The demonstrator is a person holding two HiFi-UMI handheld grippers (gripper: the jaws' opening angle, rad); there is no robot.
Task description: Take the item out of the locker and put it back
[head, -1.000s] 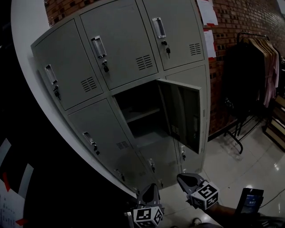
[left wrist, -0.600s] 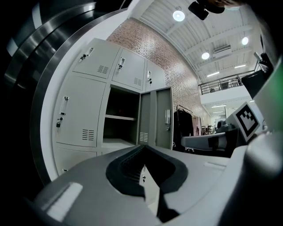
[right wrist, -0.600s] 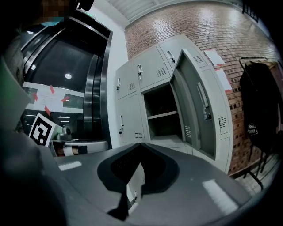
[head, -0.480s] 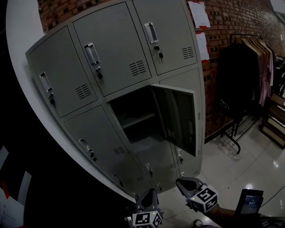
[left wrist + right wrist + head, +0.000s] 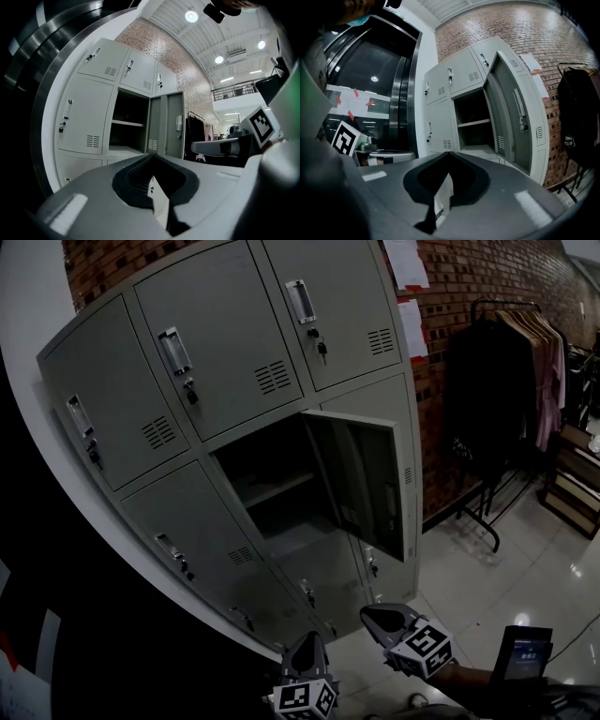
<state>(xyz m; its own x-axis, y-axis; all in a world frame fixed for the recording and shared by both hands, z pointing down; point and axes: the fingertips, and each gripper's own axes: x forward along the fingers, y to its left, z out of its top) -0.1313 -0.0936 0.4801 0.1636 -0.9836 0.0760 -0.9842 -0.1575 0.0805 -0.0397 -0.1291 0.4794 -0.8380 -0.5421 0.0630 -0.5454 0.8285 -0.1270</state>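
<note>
The left tongs (image 5: pixel 307 645) and right tongs (image 5: pixel 373 617) are closed and empty, low before the locker (image 5: pixel 187 381), whose door (image 5: pixel 361 479) stands open so they can reach in; no item shows inside

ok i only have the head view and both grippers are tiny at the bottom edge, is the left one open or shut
observer: left gripper is shut, jaws together with nothing between them.
operator: and the right one
observer: right gripper is shut too, and empty.
operator: anything inside the open locker
observer: the right gripper view looks straight into the open locker. Under the shelf it is bare. Above the shelf it is too dark to tell.
</note>
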